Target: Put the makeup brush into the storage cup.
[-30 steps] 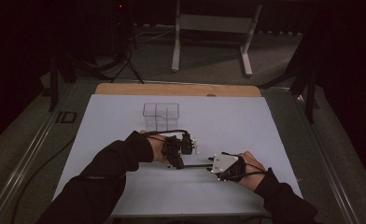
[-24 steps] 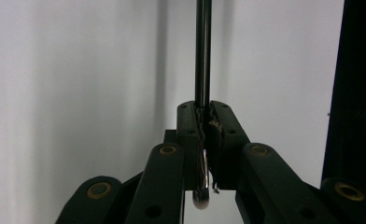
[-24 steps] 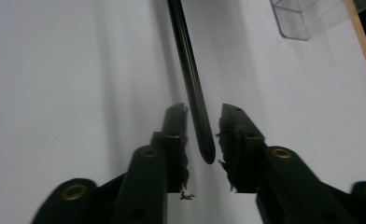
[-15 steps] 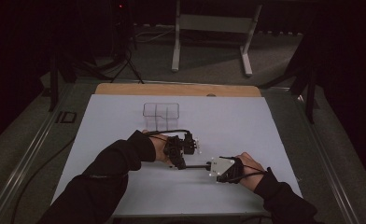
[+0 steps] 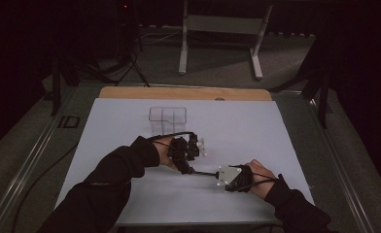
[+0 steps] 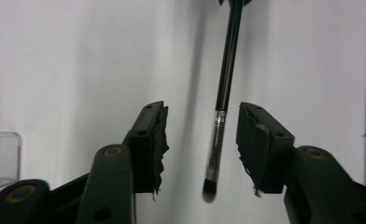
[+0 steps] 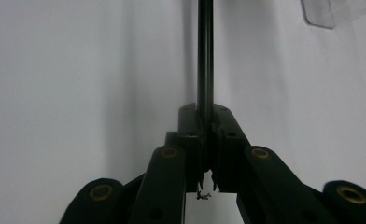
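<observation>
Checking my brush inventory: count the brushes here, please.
1. The brush is clamped at its handle by the right gripper, its bristle end between the open jaws of the left gripper.

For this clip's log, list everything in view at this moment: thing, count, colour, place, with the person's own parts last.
Brush: one, black handle, silver collar, dark tip; handle end clamped in the right tongs, tip between the open left jaws.
Clear box: one, transparent, divided; far part of the table.
Table cover: one, white; over the table.
Wooden edge: one, tan; far side of the table.
Metal stand: one, grey; on the floor beyond the table.
Left tongs: black, open around the brush tip.
Right tongs: black, shut on the brush.
Sleeves: two, black; near edge.
</observation>
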Demonstrator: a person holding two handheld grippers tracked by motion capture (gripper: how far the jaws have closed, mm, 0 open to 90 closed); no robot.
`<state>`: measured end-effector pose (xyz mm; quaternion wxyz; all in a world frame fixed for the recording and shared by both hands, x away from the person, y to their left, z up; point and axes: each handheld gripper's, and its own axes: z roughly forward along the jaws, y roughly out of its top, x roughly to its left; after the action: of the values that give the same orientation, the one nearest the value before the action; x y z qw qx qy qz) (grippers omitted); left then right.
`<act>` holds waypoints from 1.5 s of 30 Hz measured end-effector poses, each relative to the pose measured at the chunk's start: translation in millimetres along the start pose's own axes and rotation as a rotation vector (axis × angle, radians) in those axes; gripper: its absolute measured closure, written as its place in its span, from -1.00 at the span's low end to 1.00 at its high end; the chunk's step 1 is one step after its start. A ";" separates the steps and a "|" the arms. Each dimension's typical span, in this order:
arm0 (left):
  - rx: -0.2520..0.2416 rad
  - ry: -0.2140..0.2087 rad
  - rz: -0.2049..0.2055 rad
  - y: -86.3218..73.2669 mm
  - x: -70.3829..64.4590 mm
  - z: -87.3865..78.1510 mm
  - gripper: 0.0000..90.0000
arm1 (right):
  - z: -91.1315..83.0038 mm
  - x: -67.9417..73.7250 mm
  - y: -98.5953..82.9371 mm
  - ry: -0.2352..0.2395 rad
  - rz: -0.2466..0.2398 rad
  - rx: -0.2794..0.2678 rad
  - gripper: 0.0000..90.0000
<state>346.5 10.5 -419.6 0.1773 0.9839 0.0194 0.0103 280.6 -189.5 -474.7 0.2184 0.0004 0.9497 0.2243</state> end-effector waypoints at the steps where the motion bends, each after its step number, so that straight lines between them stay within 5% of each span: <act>1: -0.006 -0.007 -0.005 -1.1 0.1 -1.8 0.13 | -0.7 -0.8 0.0 0.000 0.002 0.003 0.86; 18: -0.128 0.062 -0.083 -30.1 -7.0 -33.0 -0.28 | -19.0 -7.1 -7.0 -0.009 0.020 0.009 0.86; 22: -0.172 0.008 -0.128 -43.2 -5.5 -36.9 -0.64 | -28.3 -8.3 -9.9 -0.022 0.027 -0.007 0.86; 27: -0.233 0.026 -0.154 -59.1 -4.8 -37.6 -0.93 | -40.2 -12.8 -14.9 -0.049 0.059 -0.042 0.86; 36: -0.311 0.020 -0.214 -78.2 -13.7 -37.1 -0.94 | -49.3 -21.2 -18.5 -0.066 0.167 -0.082 0.86; 45: -0.418 0.087 -0.226 -95.8 -22.2 -34.2 -0.94 | -61.0 -24.0 -15.3 -0.053 0.217 -0.136 0.86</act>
<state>320.0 111.3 -421.3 0.3761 0.9160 0.1344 0.0365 278.5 -231.6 -422.2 0.2173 0.0940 0.9207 0.3103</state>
